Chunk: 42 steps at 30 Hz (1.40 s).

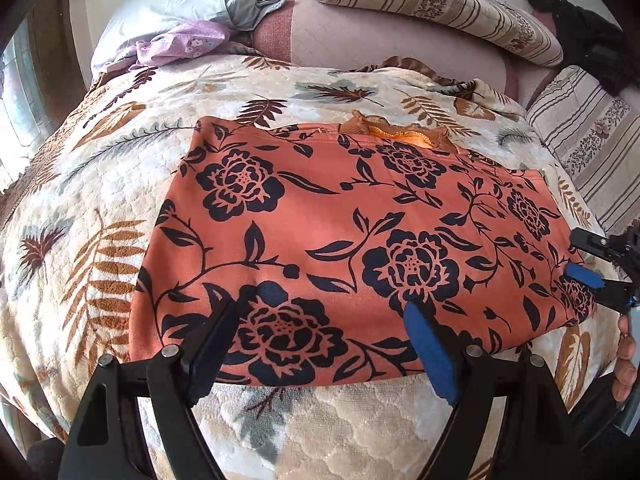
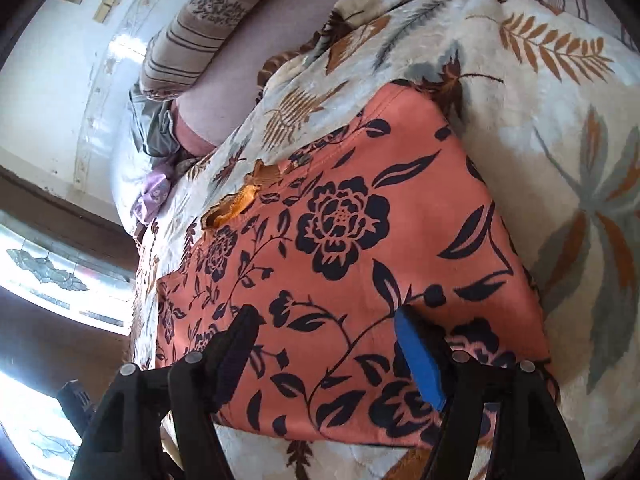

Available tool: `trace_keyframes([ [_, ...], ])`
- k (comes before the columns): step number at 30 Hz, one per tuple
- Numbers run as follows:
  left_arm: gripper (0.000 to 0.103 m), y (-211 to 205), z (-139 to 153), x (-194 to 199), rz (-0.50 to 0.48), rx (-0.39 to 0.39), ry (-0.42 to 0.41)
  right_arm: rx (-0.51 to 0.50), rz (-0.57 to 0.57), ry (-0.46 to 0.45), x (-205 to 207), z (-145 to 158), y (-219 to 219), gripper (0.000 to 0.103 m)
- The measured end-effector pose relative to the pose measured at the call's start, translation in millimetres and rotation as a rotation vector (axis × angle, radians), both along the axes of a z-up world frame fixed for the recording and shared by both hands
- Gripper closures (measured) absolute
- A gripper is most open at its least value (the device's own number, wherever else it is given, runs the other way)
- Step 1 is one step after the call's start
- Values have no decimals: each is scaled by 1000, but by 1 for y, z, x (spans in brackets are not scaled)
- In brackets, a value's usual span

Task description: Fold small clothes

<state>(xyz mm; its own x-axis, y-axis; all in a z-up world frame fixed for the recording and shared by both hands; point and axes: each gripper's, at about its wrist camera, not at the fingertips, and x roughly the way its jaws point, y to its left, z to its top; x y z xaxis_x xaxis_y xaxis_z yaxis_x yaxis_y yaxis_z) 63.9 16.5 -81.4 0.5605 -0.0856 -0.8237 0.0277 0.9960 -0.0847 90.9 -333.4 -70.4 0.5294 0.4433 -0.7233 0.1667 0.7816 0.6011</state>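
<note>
Bedroom scene: a bed with a leaf-print blanket [image 1: 120, 152] carries the garment [image 1: 340, 220], an orange piece with dark flowers, lying flat as a neat rectangle, its ribbed collar [image 1: 400, 134] at the far edge. Judging by the straight sides and hidden sleeves, at least one fold seems done; a further fold, perhaps in half, looks left. Left tongs [image 1: 336, 304] hover spread over the near edge, pinching nothing. Right tongs [image 2: 324, 320] are likewise spread above the cloth's other end. Striped pillows [image 1: 440, 0] lie beyond. No brand, label or writing is readable.
</note>
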Motion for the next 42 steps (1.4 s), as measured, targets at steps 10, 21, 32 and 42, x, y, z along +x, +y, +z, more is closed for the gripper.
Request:
trace_keyframes([
  [10, 18, 3, -4, -8, 35, 16, 1, 239, -175, 44, -92, -23, -14, 28],
  [21, 18, -13, -8, 9, 54, 65, 21, 376, -387, 9, -51, -42, -62, 27],
  [32, 18, -20, -18, 22, 55, 72, 48, 246, -360, 7, -42, -38, -58, 49],
  [42, 18, -14, -12, 22, 59, 65, 23, 253, -359, 24, -41, -43, -58, 53],
])
